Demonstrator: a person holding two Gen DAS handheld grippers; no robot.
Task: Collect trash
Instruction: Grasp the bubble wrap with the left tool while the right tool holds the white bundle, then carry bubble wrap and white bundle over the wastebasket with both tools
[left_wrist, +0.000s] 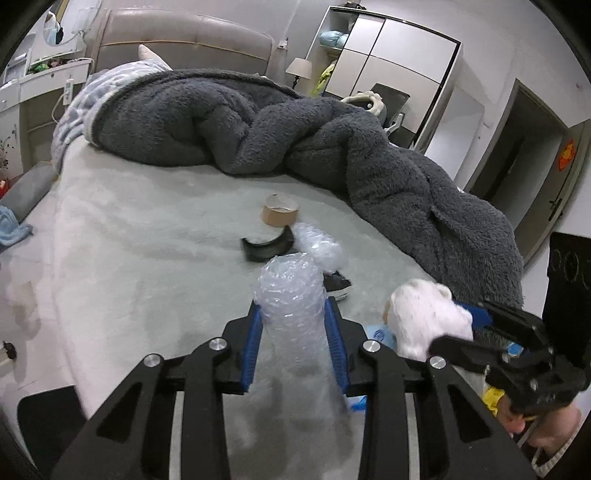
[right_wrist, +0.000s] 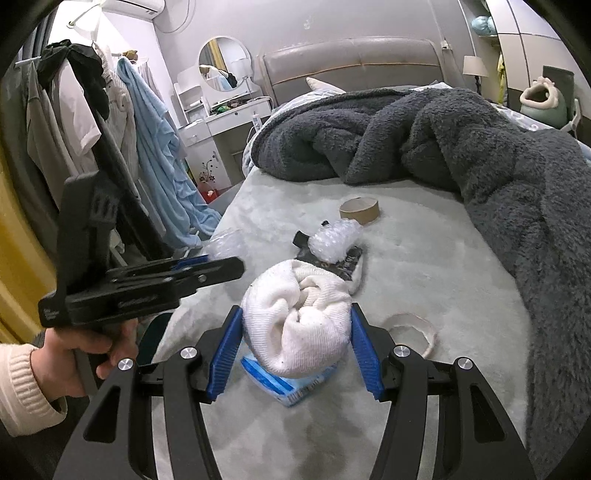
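Observation:
My left gripper (left_wrist: 293, 310) is shut on a roll of clear bubble wrap (left_wrist: 290, 295), held above the bed. My right gripper (right_wrist: 295, 317) is shut on a balled white cloth (right_wrist: 299, 317); the cloth also shows in the left wrist view (left_wrist: 424, 317). On the grey bed sheet (right_wrist: 424, 258) lie a second wad of bubble wrap (right_wrist: 334, 240), a brown cardboard tape core (right_wrist: 360, 210), a black wrapper (right_wrist: 347, 264), a blue-and-white packet (right_wrist: 288, 384) under the cloth, and a white tape ring (right_wrist: 417, 328). A curved black piece (left_wrist: 267, 247) lies beside the core.
A heaped dark grey fleece blanket (left_wrist: 295, 122) covers the far and right side of the bed. Clothes hang on a rack (right_wrist: 110, 110) to the left of the bed. A dressing table with a round mirror (right_wrist: 225, 64) and a wardrobe (left_wrist: 388, 62) stand beyond.

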